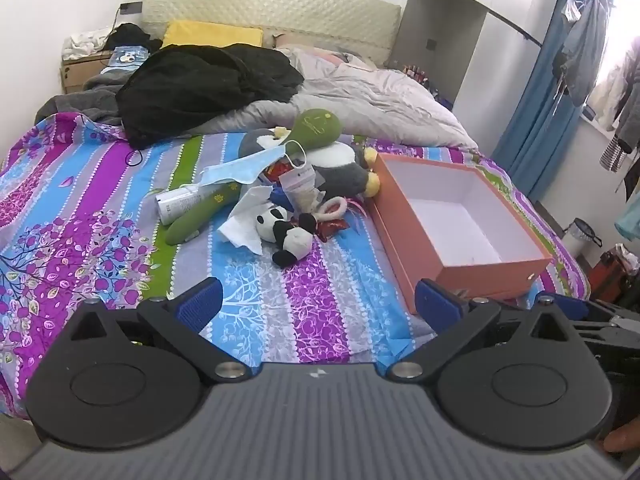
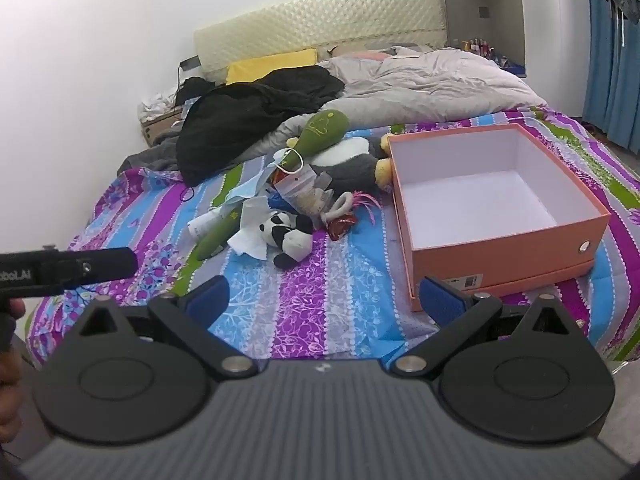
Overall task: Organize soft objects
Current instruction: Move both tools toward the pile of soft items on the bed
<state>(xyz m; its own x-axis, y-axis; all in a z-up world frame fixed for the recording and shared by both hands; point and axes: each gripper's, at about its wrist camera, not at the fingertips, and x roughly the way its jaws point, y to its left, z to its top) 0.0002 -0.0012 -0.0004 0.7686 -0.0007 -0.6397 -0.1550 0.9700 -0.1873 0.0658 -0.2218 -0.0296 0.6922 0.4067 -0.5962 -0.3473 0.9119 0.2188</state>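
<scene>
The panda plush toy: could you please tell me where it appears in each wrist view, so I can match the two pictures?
Left wrist view: the panda plush toy lies just left of centre, on the striped bedsheet.
Right wrist view: it lies left of centre, at the near edge of the pile.
Shared landmark: the open orange box, to the panda's right in both.

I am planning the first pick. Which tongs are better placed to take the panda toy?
Probably the left tongs: the panda toy lies almost straight ahead of them. Both are open and empty, but the right tongs sit nearer the orange box.
</scene>
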